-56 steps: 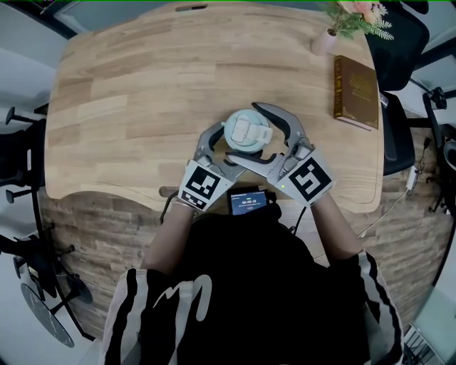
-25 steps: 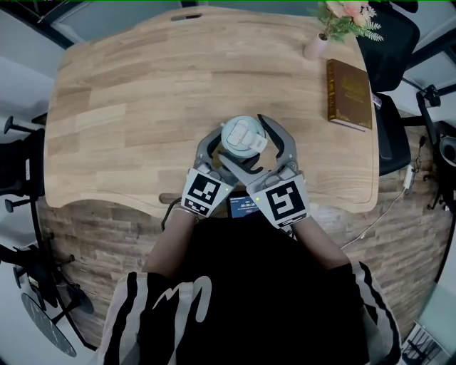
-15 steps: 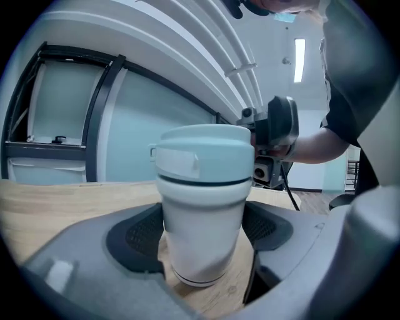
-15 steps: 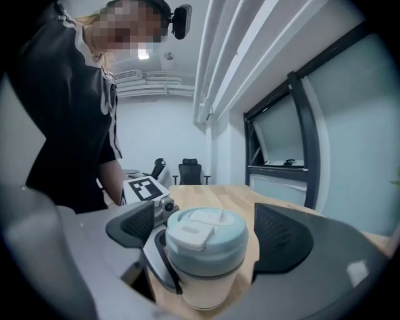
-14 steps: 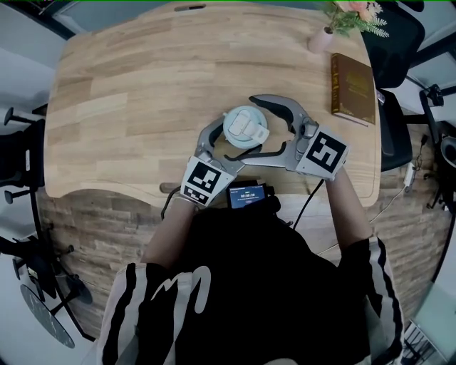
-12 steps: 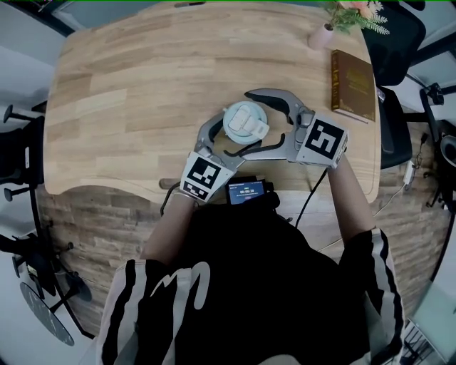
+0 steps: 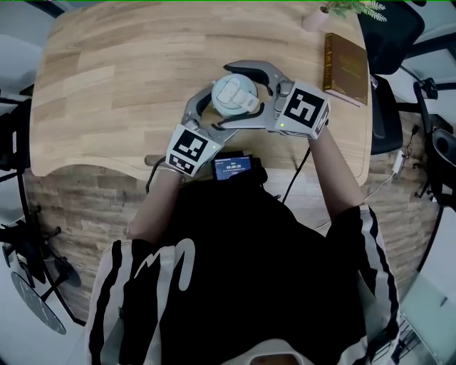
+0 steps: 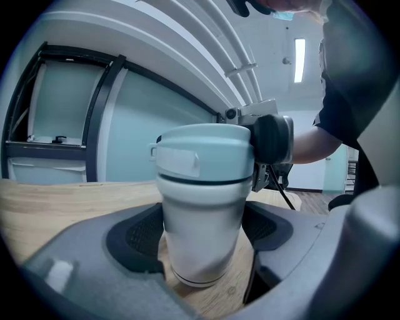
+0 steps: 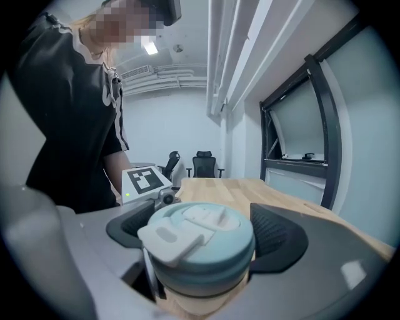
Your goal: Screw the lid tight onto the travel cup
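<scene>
A pale travel cup [image 7: 234, 94] stands on the wooden table [image 7: 107, 78] with its light-blue flip lid [image 9: 199, 240] on top. My left gripper [image 7: 222, 108] reaches in from the lower left and is shut on the cup's white body [image 8: 203, 219]; both pads [image 8: 142, 234] press its sides low down. My right gripper [image 7: 226, 96] comes in from the right at lid height. Its jaws stand wide around the lid, with the pads [image 9: 278, 237] close beside the rim but not pressing it. In the left gripper view the right gripper [image 8: 272, 140] shows behind the lid [image 8: 203, 156].
A brown book [image 7: 344, 58] lies at the table's far right, with a small vase of flowers [image 7: 313, 18] beyond it. A phone-like screen [image 7: 231, 167] sits at the near table edge by the person's body. Office chairs [image 7: 388, 36] stand off to the right.
The right gripper let go of the lid, swung out to the right with its jaws wider, then came back around the lid from the right. The left gripper kept hold of the cup.
</scene>
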